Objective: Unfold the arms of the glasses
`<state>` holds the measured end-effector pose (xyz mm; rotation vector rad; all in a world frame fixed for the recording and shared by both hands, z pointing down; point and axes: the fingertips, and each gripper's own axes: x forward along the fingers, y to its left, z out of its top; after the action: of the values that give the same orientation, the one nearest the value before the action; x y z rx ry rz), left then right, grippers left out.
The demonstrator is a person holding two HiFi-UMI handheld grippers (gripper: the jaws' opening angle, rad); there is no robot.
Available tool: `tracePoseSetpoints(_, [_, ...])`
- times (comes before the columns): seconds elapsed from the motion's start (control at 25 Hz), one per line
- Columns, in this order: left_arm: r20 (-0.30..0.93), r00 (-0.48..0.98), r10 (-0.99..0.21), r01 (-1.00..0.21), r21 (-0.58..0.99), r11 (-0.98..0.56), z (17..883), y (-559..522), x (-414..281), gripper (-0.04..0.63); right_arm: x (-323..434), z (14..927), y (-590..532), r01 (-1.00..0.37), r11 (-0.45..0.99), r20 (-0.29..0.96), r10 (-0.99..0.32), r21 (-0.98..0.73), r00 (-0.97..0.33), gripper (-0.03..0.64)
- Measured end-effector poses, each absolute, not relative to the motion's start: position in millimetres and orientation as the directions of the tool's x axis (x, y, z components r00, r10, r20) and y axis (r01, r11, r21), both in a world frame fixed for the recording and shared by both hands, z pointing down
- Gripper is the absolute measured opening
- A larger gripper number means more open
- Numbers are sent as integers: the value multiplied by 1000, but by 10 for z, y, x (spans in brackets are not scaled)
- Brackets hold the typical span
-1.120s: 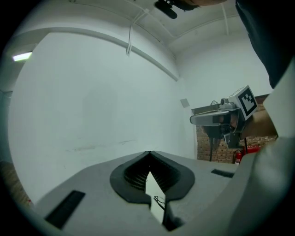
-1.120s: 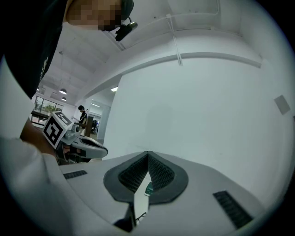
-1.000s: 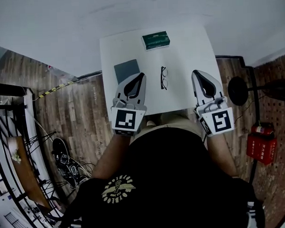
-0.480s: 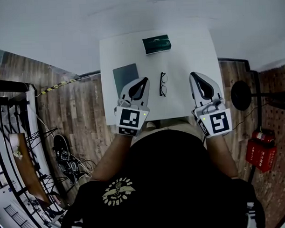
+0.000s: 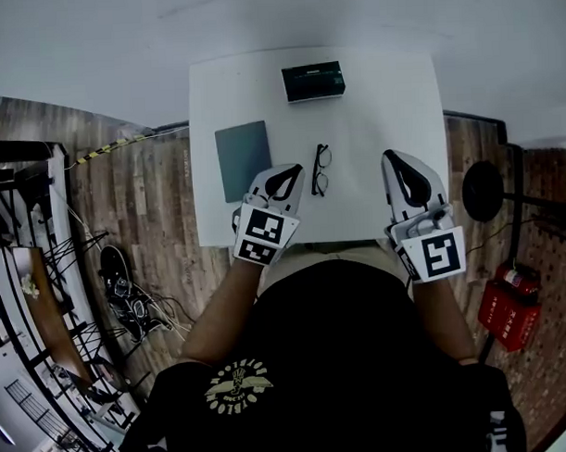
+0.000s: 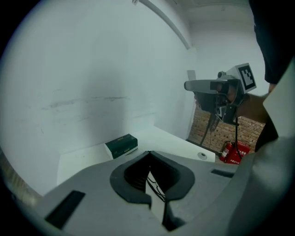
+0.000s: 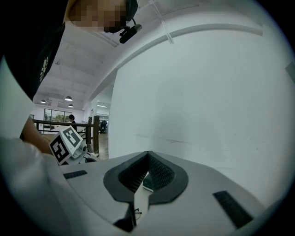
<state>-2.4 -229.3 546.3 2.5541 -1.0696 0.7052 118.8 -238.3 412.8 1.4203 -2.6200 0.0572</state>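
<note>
1. Grey pad (image 5: pixel 243 157): lies flat on the left part of the white table (image 5: pixel 381 106). In the head view its near right corner sits just beside my left claw.

2. Left claw (image 5: pixel 287 176): I hold it over the near edge of the table, between the pad and the glasses, pointing away from me and tilted down. In the left gripper view (image 6: pixel 148 153) the two tips meet. The claw is clenched and grasps nothing.

3. Glasses (image 5: pixel 320 169): they lie on the table near its middle, just to the right of my left claw tip and apart from it. One lens is farther from me than the other. The arms appear folded against the frame. A small part of the frame shows through the gap below the tips of my left claw (image 6: pixel 154 184).

4. Green box (image 5: pixel 312 81): rests at the far edge of the table, beyond the glasses and well apart from them.

5. Right claw (image 5: pixel 395 159): I hold it over the right part of the table, apart from the glasses. In the right gripper view (image 7: pixel 148 153) the tips are together. It is clenched and empty.
</note>
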Motion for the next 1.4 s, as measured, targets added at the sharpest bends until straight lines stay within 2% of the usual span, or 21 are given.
tracePoseSetpoints(0.44, [683,558,-472,-717,111,-688,6166,-2332,286,8,1433,4371,-2633,-824,567,181,-810,-2,-558,-5])
tracePoseSetpoints(0.84, [755,530,-386,-704,139,-696,6761,-2346,459,13,1673,4644,-2767,-846,529,236,-815,-74,-530,-5])
tracePoseSetpoints(1.0, [790,499,-356,-711,138,-689,6975,-2364,482,49,1766,4739,-2804,-851,519,257,-814,-81,-520,-5])
tracePoseSetpoints(1.2, [827,464,-316,-722,147,-676,7206,-2350,500,68,1806,4732,-2862,-842,535,209,-818,-64,-536,-5])
tracePoseSetpoints(1.4, [855,434,-283,-726,146,-672,7384,-2349,553,77,1921,4884,-2866,-856,511,281,-812,-83,-512,-5])
